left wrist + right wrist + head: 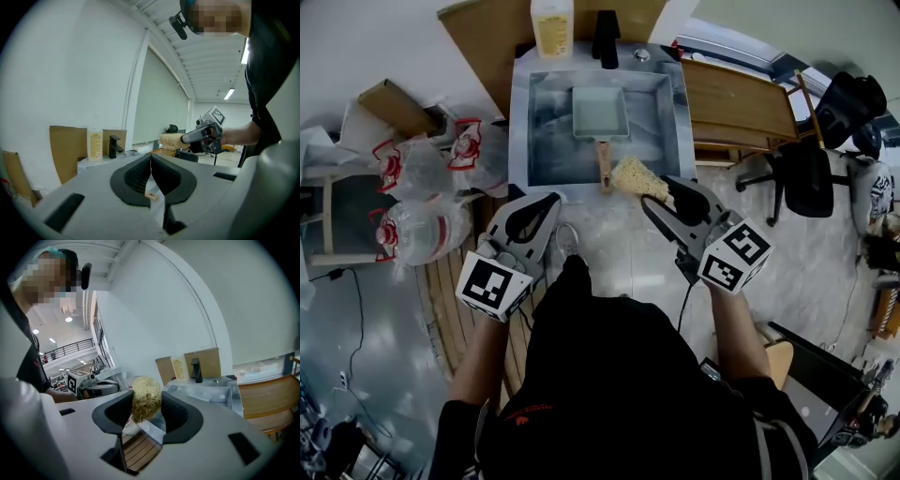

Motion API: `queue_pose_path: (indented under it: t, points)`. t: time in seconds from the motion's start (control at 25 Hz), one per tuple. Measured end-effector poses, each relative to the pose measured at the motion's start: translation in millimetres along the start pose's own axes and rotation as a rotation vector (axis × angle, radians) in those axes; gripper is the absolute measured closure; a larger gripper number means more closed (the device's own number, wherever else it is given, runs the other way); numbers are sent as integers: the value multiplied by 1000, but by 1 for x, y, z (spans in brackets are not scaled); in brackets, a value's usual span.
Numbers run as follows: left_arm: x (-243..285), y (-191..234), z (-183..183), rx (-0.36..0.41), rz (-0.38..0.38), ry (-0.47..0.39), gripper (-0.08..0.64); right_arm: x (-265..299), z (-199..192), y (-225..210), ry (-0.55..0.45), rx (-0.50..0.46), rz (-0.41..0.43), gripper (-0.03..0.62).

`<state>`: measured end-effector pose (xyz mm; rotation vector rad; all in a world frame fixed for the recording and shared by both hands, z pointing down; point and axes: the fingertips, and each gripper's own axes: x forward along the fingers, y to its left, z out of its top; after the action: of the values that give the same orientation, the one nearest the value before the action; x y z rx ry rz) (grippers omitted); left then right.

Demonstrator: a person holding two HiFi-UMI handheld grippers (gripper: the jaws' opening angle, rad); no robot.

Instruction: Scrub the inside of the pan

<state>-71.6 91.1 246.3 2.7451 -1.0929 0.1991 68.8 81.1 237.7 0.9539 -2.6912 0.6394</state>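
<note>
- Only the head view showed the pan [600,112]: it lay in the sink [525,141], handle toward the person.
- The right gripper [664,202] was held near the sink's front edge. Its own view showed the jaws clamped on a straw-coloured scrubber [146,397].
- The left gripper view showed the left gripper [151,159] with jaws pressed together, nothing between them.

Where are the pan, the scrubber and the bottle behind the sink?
pan [600,114]: head view, its pale inside.
scrubber [146,399]: right gripper view, its fibrous middle.
bottle [552,28]: head view, its yellow label.
</note>
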Motion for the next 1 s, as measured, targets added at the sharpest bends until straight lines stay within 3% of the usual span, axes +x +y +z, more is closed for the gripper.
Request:
queue_pose_path:
  t: [0.44, 0.56, 0.72, 1.0]
  points:
    - [22, 77, -2, -39, -51, 47, 540, 69, 21, -26, 36, 12, -52, 402]
    - [29, 87, -7, -14, -74, 38, 540, 79, 20, -33, 47, 17, -61, 402]
    - [37, 96, -12, -60, -72, 67, 540, 88, 22, -43, 59, 15, -67, 402]
    - [50, 104, -13, -50, -66, 69, 540, 98, 25, -60, 67, 22, -58, 403]
